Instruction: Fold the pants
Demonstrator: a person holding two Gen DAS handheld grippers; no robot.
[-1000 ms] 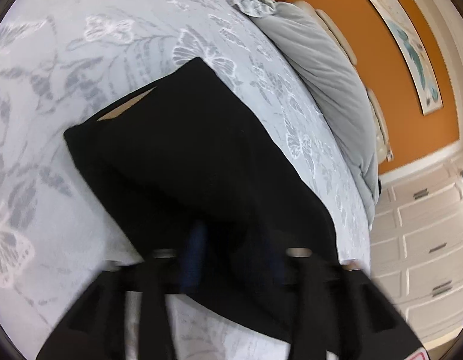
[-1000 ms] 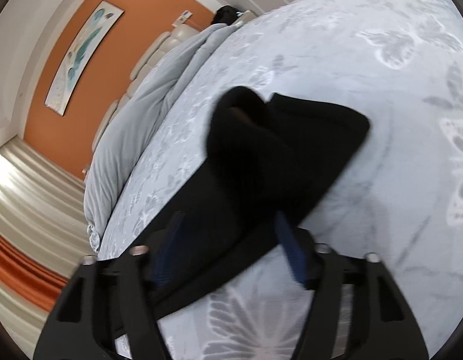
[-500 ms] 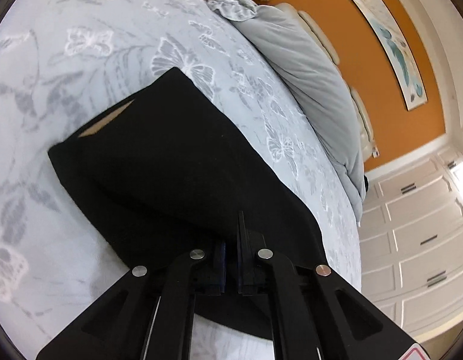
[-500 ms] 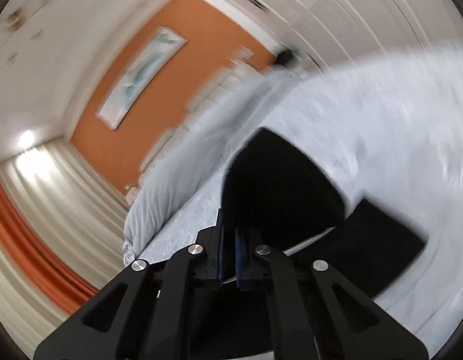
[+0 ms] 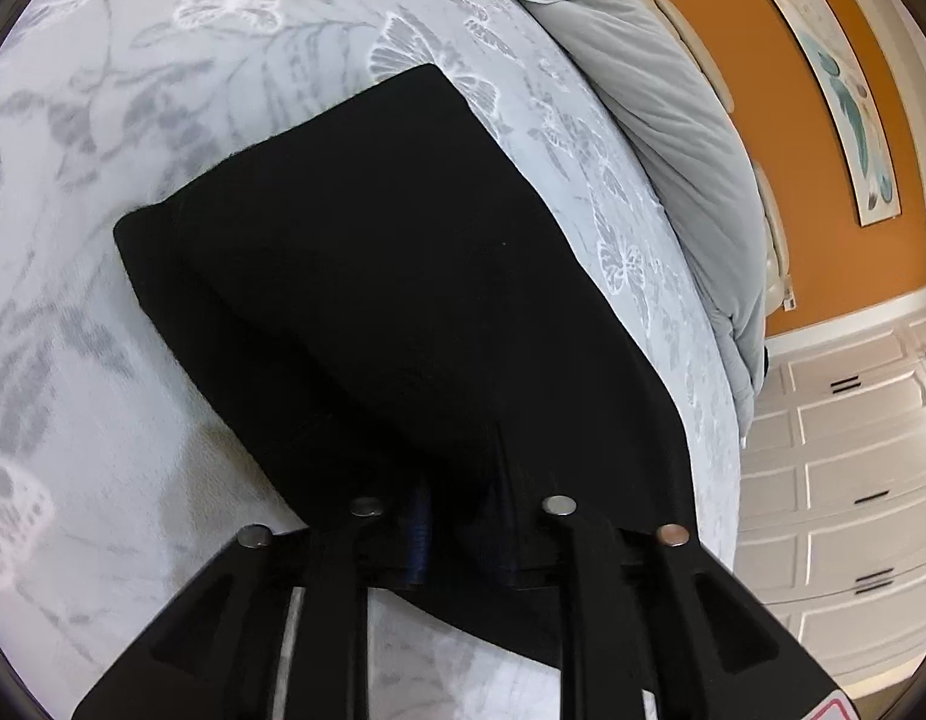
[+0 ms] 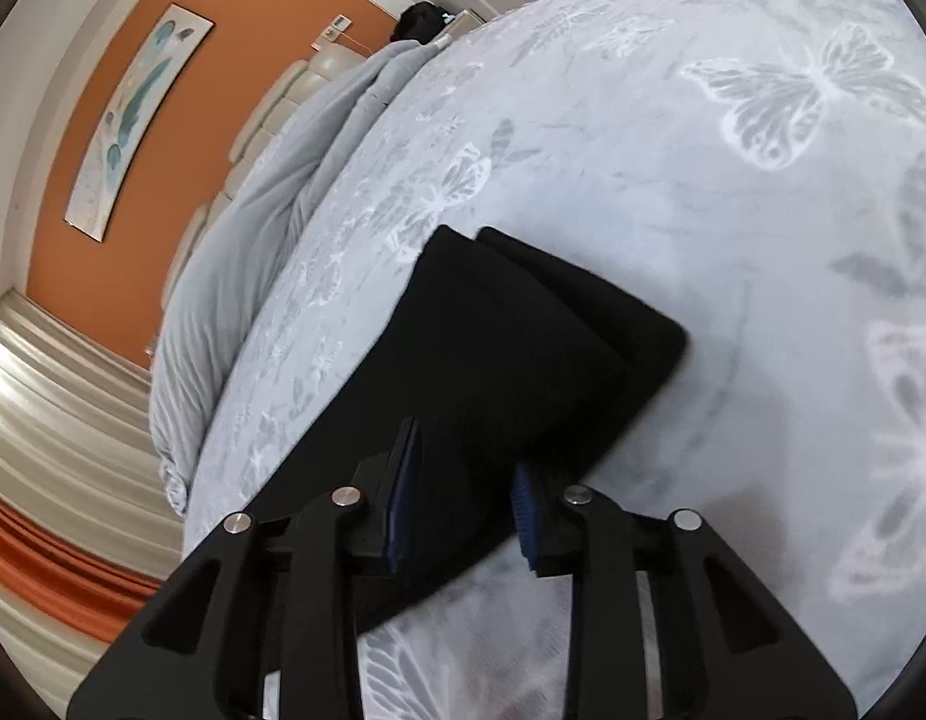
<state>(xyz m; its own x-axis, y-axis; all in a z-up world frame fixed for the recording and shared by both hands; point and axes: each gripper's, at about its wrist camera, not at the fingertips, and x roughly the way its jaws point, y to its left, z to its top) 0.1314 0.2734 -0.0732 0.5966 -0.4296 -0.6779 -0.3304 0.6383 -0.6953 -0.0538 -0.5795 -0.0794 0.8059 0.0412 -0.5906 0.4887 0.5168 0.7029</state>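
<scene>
The black pants lie folded in layers on the butterfly-print bedspread. In the right wrist view they show as a stacked fold with two edges at the far end. My left gripper is open, its blue pads spread over the near edge of the pants. My right gripper is open too, with the near fold of the pants lying between its fingers. Neither gripper pinches the cloth.
A grey duvet is bunched along the headboard side of the bed. An orange wall with a framed picture stands behind it. White cabinet doors stand past the bed's edge. Curtains hang at the left in the right wrist view.
Both grippers were shut on the pants half a second ago and have opened. The lifted right end of the pants has come down onto the stack, covering the tan label.
</scene>
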